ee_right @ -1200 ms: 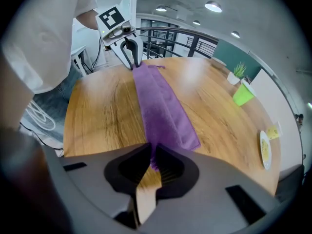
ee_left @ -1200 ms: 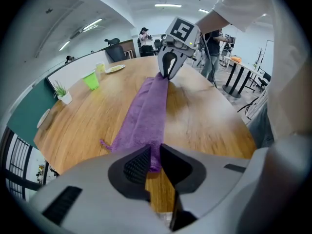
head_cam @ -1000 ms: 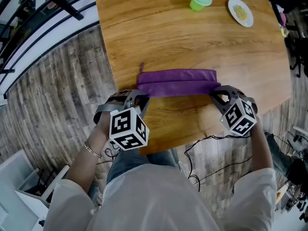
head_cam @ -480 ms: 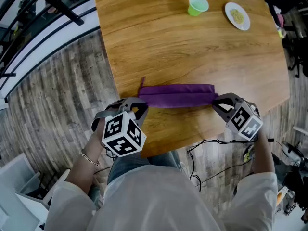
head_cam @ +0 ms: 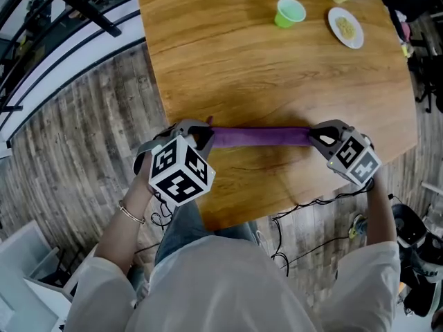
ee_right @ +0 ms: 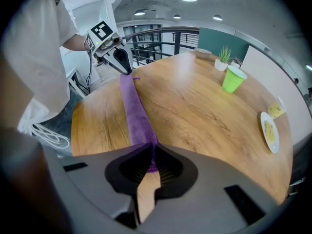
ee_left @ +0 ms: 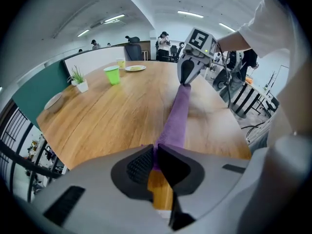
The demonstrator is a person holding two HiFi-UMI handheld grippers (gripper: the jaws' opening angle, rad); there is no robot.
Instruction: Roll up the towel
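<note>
Far to the left, a grey wood-look floor is seen beside the table.

Next, the left gripper is held in a hand with a thin bracelet on the wrist. Its jaws are shut tight on the left end of the long purple cloth towel. A white cube with black square marks is fixed on this gripper.

The towel is folded into a thin strip. It is pulled straight from one gripper to the other. It is found over the near part of the big brown wooden table, close to the near edge. A dark shadow is seen on the wood just beside it, on the near side. It cannot be told if the strip is touching the table.

At the right, the other end of the towel is pinched by the right gripper. Its jaws are closed on the cloth too.

Below the near edge of the table, a thin black cable is seen hanging.

On the far part of the table, well apart from the towel, three things are set out. A small white pot with a green plant is at the left. A bright green cup is next. A small white plate with yellow food is at the right.
</note>
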